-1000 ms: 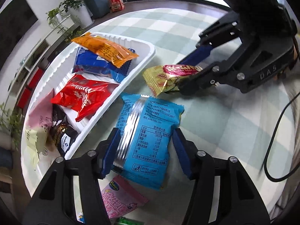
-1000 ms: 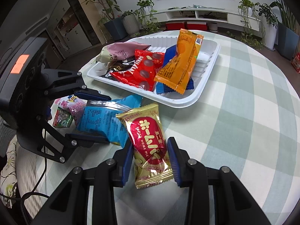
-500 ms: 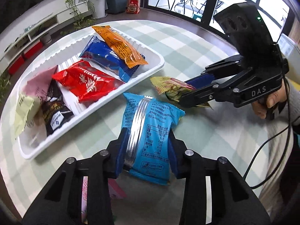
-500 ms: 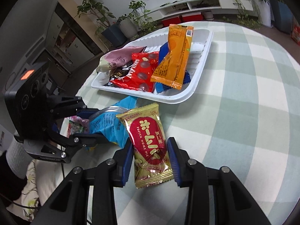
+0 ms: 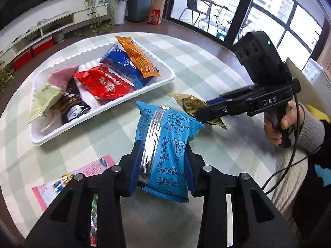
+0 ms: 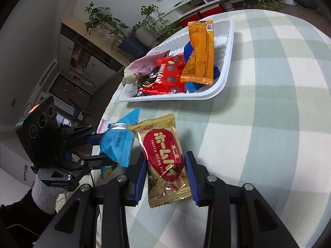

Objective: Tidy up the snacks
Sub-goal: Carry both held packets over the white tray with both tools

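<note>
1. The left gripper (image 5: 163,165) had just narrowed its fingers onto the light-blue snack packet (image 5: 165,144), clamping its sides and holding it off the table (image 5: 206,66).
2. The right gripper (image 6: 166,177) gripped the gold-and-red pie wrapper (image 6: 165,157) between nearly closed fingers.
3. The white tray (image 5: 165,78), just beyond both, held orange, blue, red, black and pink packets.
4. A pink packet (image 5: 68,177) lay on the checked cloth below the left gripper.

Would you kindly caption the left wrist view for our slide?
Left gripper lifts a blue snack packet beside the white tray of snacks.
</note>
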Available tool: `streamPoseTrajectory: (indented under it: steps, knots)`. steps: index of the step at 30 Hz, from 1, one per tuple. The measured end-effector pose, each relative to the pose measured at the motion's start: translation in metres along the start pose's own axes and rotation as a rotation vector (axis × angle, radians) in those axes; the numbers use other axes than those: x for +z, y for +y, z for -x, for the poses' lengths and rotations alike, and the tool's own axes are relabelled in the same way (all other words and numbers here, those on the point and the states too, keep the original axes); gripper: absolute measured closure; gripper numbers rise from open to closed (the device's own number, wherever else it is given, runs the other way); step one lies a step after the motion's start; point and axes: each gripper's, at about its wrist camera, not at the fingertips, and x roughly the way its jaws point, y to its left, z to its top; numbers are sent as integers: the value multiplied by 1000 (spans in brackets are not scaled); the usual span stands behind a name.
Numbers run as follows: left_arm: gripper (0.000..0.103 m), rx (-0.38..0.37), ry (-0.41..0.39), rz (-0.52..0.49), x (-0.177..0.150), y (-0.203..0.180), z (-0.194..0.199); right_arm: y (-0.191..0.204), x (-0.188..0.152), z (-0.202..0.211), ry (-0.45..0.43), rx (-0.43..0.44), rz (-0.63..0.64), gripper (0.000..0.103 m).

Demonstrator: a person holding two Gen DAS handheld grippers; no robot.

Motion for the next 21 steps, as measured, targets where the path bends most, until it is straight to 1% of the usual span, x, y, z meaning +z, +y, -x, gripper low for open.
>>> streamPoseTrajectory:
  steps: [6, 10, 15, 21]
  knots:
    - [69, 9, -43, 33, -3, 3, 22, -3, -9, 9, -23, 26, -46, 64]
    - [69, 16, -68, 53, 0, 7, 34, -5, -7, 17, -44, 37, -69, 64]
    - [69, 29, -103, 92, 8, 16, 48, -4, 3, 26, -77, 43, -76, 64]
    - [69, 49, -141, 137, 23, 28, 57, 3, 27, 33, -117, 56, -63, 64]
